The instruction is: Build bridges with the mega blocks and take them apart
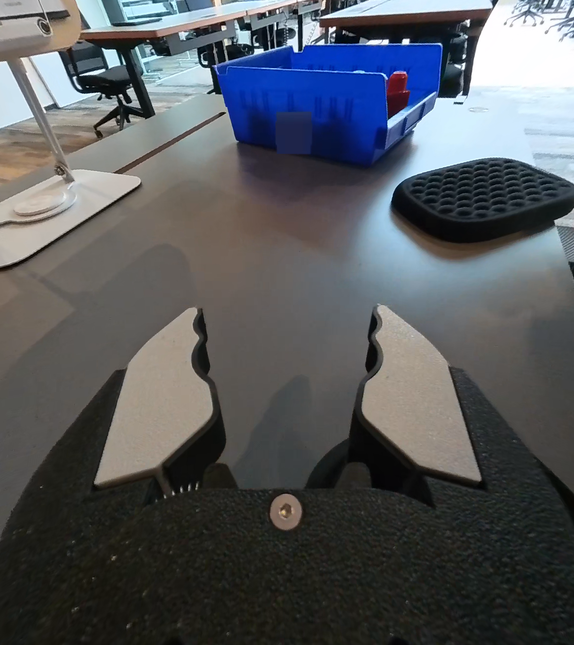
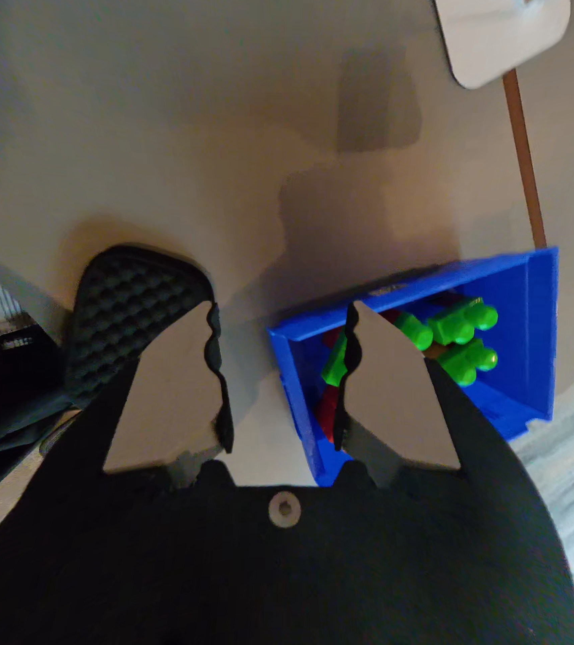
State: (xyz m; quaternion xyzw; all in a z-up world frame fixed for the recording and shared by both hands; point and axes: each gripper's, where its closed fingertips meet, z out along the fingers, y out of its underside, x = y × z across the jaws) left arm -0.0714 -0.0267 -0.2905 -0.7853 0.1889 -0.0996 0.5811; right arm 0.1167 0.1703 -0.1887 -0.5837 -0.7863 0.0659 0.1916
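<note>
1. My left tongs (image 1: pixel 287 343) sit low over the dark grey tabletop (image 1: pixel 278 265), spread wide with nothing between them.
2. Ahead of them stands a blue plastic storage bin (image 1: pixel 313 115), and one red mega block (image 1: pixel 397 92) shows over its low side.
3. A black honeycomb-textured rubber pad (image 1: pixel 484 199) lies on the tabletop to the right of the bin, near it but apart.
4. A white flat stand base with a slanted metal post (image 1: pixel 51 195) rests at the far left.
5. My right tongs (image 2: pixel 283 377) hang above the bin's corner, parted and holding nothing.
6. From this view, looking down, bright green mega blocks (image 2: pixel 463 328) lie jumbled inside the bin (image 2: pixel 529 331) with red ones partly hidden behind a finger.
7. The view is blurred.
</note>
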